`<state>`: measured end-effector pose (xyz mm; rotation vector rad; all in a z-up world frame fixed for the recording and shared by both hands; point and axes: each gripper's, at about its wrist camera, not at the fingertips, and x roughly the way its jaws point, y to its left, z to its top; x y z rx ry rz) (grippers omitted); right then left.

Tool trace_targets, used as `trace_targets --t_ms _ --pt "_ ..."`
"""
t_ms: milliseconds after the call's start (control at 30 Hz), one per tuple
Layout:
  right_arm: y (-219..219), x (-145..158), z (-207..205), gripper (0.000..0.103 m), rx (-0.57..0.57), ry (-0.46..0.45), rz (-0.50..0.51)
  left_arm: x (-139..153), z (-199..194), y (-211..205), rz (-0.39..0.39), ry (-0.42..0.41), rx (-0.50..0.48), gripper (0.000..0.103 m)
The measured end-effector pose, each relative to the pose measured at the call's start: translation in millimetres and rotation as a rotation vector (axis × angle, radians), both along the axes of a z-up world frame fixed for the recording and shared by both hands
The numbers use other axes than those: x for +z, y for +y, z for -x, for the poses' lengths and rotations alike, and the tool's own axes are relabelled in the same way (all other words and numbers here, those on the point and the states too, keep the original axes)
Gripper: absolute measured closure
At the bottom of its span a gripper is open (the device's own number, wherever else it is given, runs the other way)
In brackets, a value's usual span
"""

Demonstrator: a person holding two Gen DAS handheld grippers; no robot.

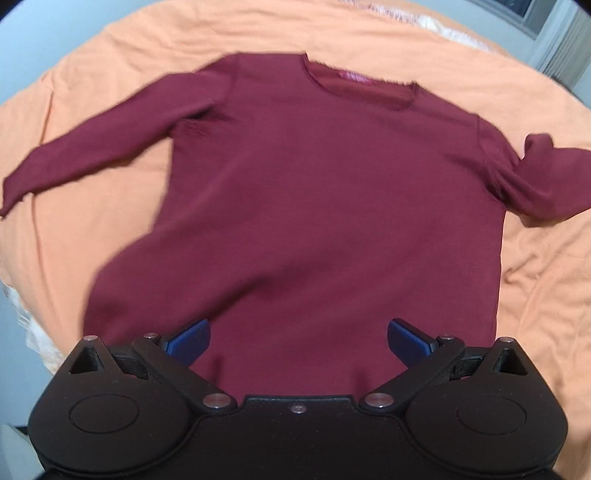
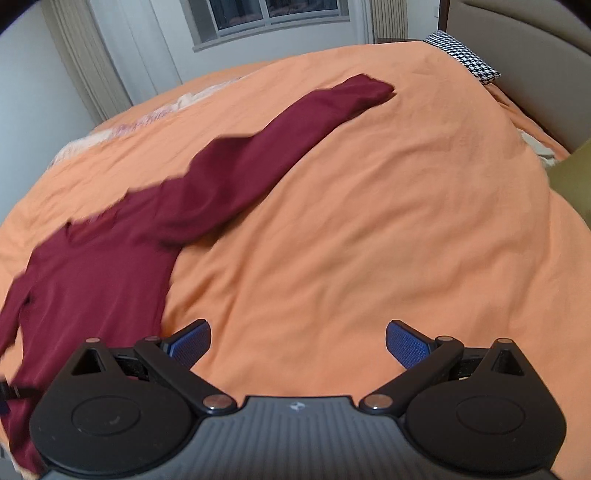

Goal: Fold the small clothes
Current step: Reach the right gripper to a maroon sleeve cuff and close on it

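Observation:
A maroon long-sleeved top (image 1: 325, 192) lies flat on an orange bedcover (image 1: 110, 229), neckline away from me and both sleeves spread out. My left gripper (image 1: 299, 341) hovers open over the hem area, blue pads (image 1: 190, 341) wide apart with nothing between them. In the right wrist view the same top (image 2: 92, 280) lies at the left, one sleeve (image 2: 280, 147) stretching up and right. My right gripper (image 2: 299, 343) is open over bare bedcover (image 2: 369, 240) to the right of the top's body.
A black-and-white checked pillow (image 2: 465, 55) lies at the bed's far right by a grey headboard (image 2: 535, 62). A window (image 2: 273, 14) and curtains (image 2: 88, 62) stand beyond the bed. An olive object (image 2: 572, 177) shows at the right edge.

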<state>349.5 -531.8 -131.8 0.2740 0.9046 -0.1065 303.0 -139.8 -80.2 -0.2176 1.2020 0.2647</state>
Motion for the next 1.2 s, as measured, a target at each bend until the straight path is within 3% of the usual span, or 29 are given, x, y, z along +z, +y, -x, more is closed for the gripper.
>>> trace_targets --t_ms 200,267,333,467,600,667,700,733,833,1033,1200 --pt "-78 0 -100 0.000 -0.021 -0.104 -0.110 -30 -34 -48 -0.005 0.094 -0.016 0.001" --pt "-97 1 -134 0.003 -0.053 -0.129 -0.106 -32 -39 -60 -0.005 0.110 -0.025 0.001" --pt "-112 1 -167 0.015 -0.078 -0.142 -0.087 -32 -40 -69 -0.004 0.118 -0.037 0.001" --pt "-136 -3 -223 0.019 -0.143 -0.153 -0.046 -34 -40 -81 -0.018 0.138 -0.063 0.001" --pt "-155 -8 -259 0.020 -0.225 -0.181 -0.070 -38 -41 -90 -0.080 0.195 -0.082 0.001" --pt "-160 -13 -268 0.029 -0.263 -0.190 -0.072 -37 -38 -92 -0.122 0.210 -0.097 0.001" --pt "-161 -16 -273 0.044 -0.273 -0.184 -0.068 -36 -37 -91 -0.093 0.210 -0.138 0.001" --pt "-160 -19 -276 0.065 -0.280 -0.177 -0.059 -36 -36 -92 -0.103 0.214 -0.138 0.001" --pt "-159 -19 -271 0.096 -0.273 -0.211 -0.048 -34 -36 -90 -0.096 0.221 -0.122 0.001" --pt "-171 4 -216 0.097 -0.316 -0.328 -0.068 -30 -37 -97 -0.099 0.205 -0.146 0.001" --pt "-193 1 -149 0.097 -0.469 -0.321 -0.117 -27 -34 -108 -0.110 0.192 -0.195 0.001"
